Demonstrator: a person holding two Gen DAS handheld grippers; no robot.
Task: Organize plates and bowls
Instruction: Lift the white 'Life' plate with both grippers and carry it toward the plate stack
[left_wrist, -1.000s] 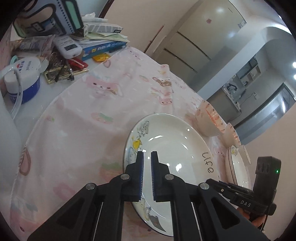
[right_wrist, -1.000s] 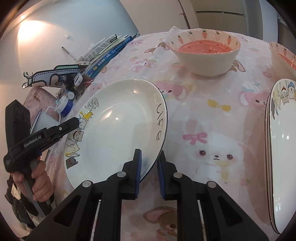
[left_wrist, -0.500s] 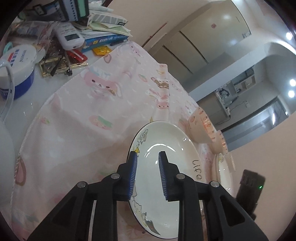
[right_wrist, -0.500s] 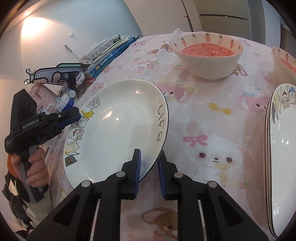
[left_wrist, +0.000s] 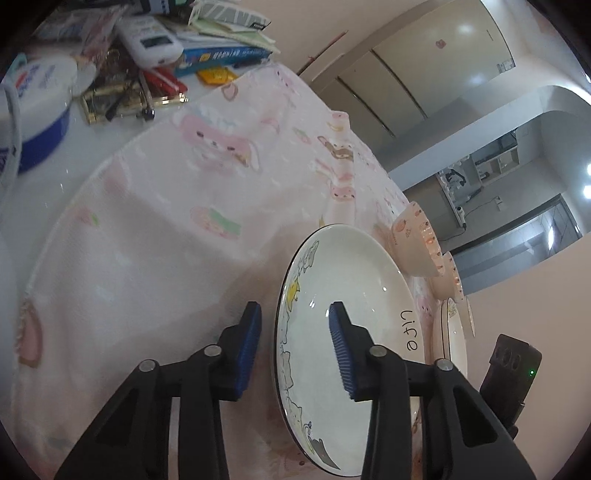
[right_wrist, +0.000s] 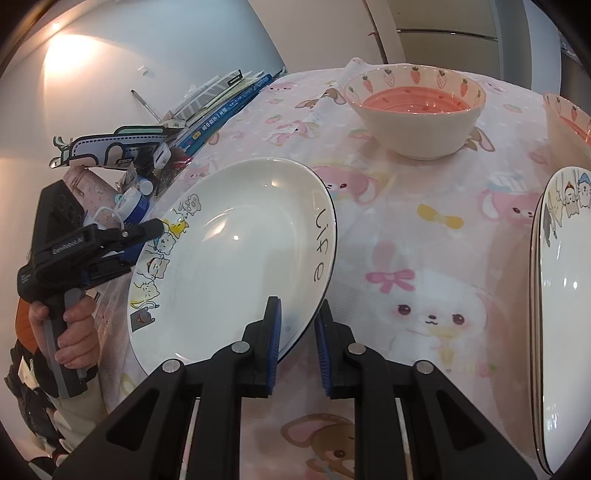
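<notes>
my right gripper (right_wrist: 297, 332) is clamped on the near rim of the plate (right_wrist: 236, 258), one pad inside the rim, one outside, and it holds the plate tilted, far edge up off the tablecloth (right_wrist: 424, 258). my left gripper (left_wrist: 293, 350) is opening. the plate's opposite rim sits between its blue pads (left_wrist: 249, 341) with a gap on both sides, so no contact there. all the weight hangs on one narrow pinch at the edge.

risks from here:
- glazed rim, small pad area. i judge the plate could pivot or slide out of the right jaws if i swing it fast or tilt it further.
- left jaws straddle the rim. if i move the right hand before the left clears, the rim could knock a pad and twist the plate loose.
- the stack of matching plates (right_wrist: 565, 295) sits at the right, well apart, with two strawberry bowls (right_wrist: 415, 110) beyond. a low carry could clip the stack edge or a bowl.
- setting down off-centre on the stack could make it rock or chip.

the plate: white, shallow, glossy, thin dark rim line, cartoon cats down one side, the word "life" on the other. looks clean and empty. it is over the pink cartoon tablecloth, left of the stack, near the table's cluttered end.
</notes>
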